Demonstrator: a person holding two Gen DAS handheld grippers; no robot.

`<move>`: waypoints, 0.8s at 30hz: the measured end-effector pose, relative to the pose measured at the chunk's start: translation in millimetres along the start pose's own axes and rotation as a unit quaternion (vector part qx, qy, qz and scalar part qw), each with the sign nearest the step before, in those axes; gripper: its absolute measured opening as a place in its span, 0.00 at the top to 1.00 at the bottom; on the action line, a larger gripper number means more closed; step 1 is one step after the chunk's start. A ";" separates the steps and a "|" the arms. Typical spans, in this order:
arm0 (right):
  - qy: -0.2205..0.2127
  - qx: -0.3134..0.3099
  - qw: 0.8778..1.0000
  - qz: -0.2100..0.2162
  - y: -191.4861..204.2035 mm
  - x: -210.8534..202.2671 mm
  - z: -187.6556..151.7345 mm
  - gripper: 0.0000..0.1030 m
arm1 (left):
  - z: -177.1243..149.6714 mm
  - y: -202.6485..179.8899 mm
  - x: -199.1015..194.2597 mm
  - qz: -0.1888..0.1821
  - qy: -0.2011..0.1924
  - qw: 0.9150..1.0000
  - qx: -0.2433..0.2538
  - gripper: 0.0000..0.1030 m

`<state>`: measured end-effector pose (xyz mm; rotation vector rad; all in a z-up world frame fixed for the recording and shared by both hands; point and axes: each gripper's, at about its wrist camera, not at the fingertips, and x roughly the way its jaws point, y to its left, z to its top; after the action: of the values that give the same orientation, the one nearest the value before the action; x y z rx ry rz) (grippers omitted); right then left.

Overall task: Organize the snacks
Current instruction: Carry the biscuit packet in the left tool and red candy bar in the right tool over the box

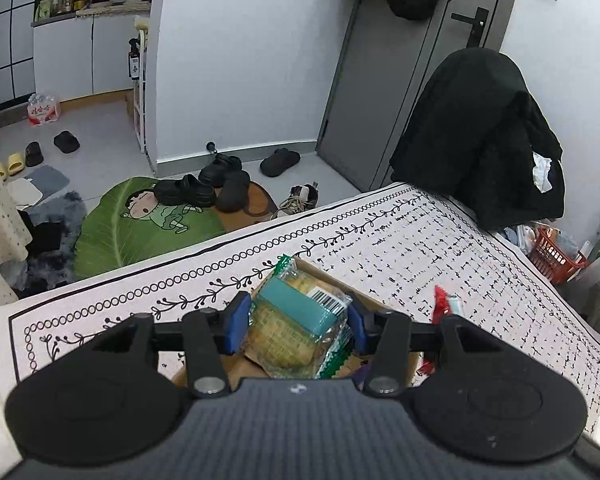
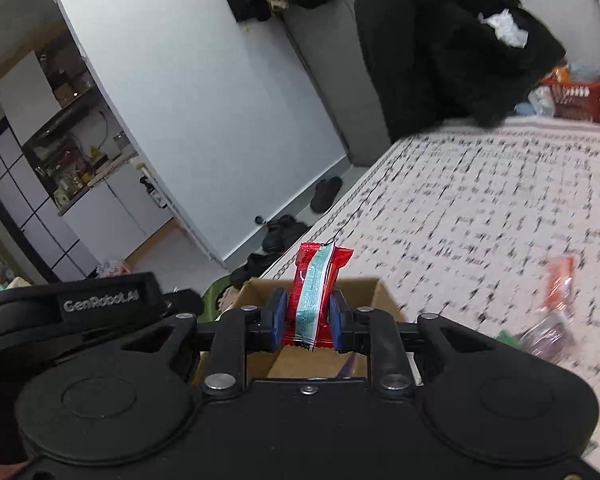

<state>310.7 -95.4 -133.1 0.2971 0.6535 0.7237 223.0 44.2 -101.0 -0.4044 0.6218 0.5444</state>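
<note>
A: Cardboard box (image 2: 256, 292) as landmark. Left gripper (image 1: 296, 322)?
B: Clamped on green-edged cracker pack (image 1: 296, 320), directly above the box.
A: Right gripper (image 2: 306, 318)?
B: Pinching red snack packet (image 2: 314, 292) upright, over the box's open top.

Both views are lit evenly by soft, cool indoor light; no strong glare is seen, and only faint shadows are cast on the white patterned cloth-covered surface (image 1: 440, 240). Strong fisheye bending is shown at the edges, where walls and the grey door (image 1: 384, 80) are curved. The left wrist view is sharp. In the right wrist view, the surface to the right of the red foil snack packet (image 2: 314, 296) is smeared by motion blur.
</note>
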 end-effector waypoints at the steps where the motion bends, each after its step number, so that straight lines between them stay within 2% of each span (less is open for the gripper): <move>1: 0.002 -0.003 1.000 -0.002 1.5 2.2 -1.1 0.78 | 0.3 2.0 2.6 -0.001 -0.001 1.000 0.003 0.52; 5: 0.006 -0.014 1.000 -0.014 5.5 4.9 -5.7 0.78 | 0.9 14.3 14.0 -0.006 0.004 1.000 -0.005 0.52; 16: 0.023 -0.022 0.999 -0.035 5.6 16.7 -13.7 0.78 | -6.3 35.5 40.3 -0.048 0.030 0.998 -0.030 0.52; 24: 0.027 -0.034 0.998 -0.046 8.8 23.4 -16.8 0.78 | -9.7 38.1 38.6 -0.065 0.031 0.997 -0.033 0.49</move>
<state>308.5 -72.3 -152.3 0.1837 0.6886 0.6669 222.7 82.9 -140.2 -0.5225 0.6331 0.4309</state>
